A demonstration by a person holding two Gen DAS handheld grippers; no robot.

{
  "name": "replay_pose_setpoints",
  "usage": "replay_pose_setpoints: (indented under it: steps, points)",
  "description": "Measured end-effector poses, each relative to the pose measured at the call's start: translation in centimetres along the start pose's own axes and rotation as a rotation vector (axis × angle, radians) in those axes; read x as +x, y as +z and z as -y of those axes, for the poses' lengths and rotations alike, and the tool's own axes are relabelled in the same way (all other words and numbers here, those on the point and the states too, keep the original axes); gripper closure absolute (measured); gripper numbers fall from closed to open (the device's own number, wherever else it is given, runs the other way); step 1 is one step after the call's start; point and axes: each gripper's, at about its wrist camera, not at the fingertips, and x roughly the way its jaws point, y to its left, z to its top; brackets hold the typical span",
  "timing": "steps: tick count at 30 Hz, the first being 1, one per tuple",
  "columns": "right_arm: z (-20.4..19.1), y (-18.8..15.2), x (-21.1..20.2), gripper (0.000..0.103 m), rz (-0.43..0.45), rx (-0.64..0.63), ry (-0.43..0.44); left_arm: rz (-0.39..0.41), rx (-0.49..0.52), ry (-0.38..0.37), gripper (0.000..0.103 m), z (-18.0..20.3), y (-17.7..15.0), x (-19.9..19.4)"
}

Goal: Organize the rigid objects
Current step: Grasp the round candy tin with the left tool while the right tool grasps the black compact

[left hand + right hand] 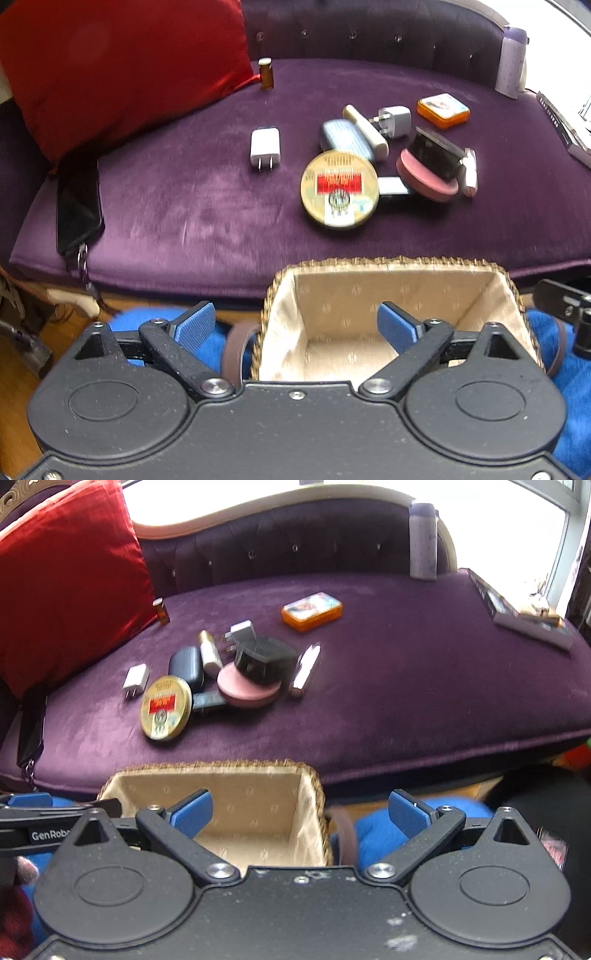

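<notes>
A cloth-lined wicker basket [388, 264] [207, 766] stands empty in front of a purple sofa seat. On the seat lie a round gold tin [340, 186] [166, 709], a white charger [264, 147] [135, 679], a grey-blue case [345, 138] [186, 666], a pink round case [424, 177] [245, 686], an orange tin [443, 110] [312, 611] and a white UK plug [395, 120]. My left gripper [297, 326] hangs open over the basket's left rim, holding nothing. My right gripper [301, 812] is open over the basket's right rim, also empty.
A red cushion [122, 62] leans at the seat's left, with a black phone [77, 210] beside it. A small amber bottle [266, 73] and a grey flask [423, 539] stand at the back. A dark box [524, 616] lies at the right end.
</notes>
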Motion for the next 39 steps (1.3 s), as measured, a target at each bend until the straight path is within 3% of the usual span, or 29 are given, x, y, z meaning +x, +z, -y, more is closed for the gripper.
replay_pose_setpoints:
  steps: [7, 19, 34, 39]
  points:
    - [0.7, 3.3, 1.3, 0.008, 0.048, -0.007, 0.001, 0.029, 0.033, 0.011, 0.012, 0.0, 3.1, 1.9]
    - [0.9, 5.0, 6.2, 0.015, 0.045, -0.022, -0.012, -0.026, 0.028, -0.028, 0.012, 0.1, 5.8, 6.2]
    - [0.6, 4.6, 8.3, 0.012, 0.101, -0.013, 0.059, 0.098, 0.14, -0.083, 0.009, 1.3, 5.2, 8.2]
    - [0.6, 4.7, 9.1, 0.011, 0.083, -0.001, 0.068, 0.058, 0.168, -0.078, 0.008, 2.3, 5.2, 9.7]
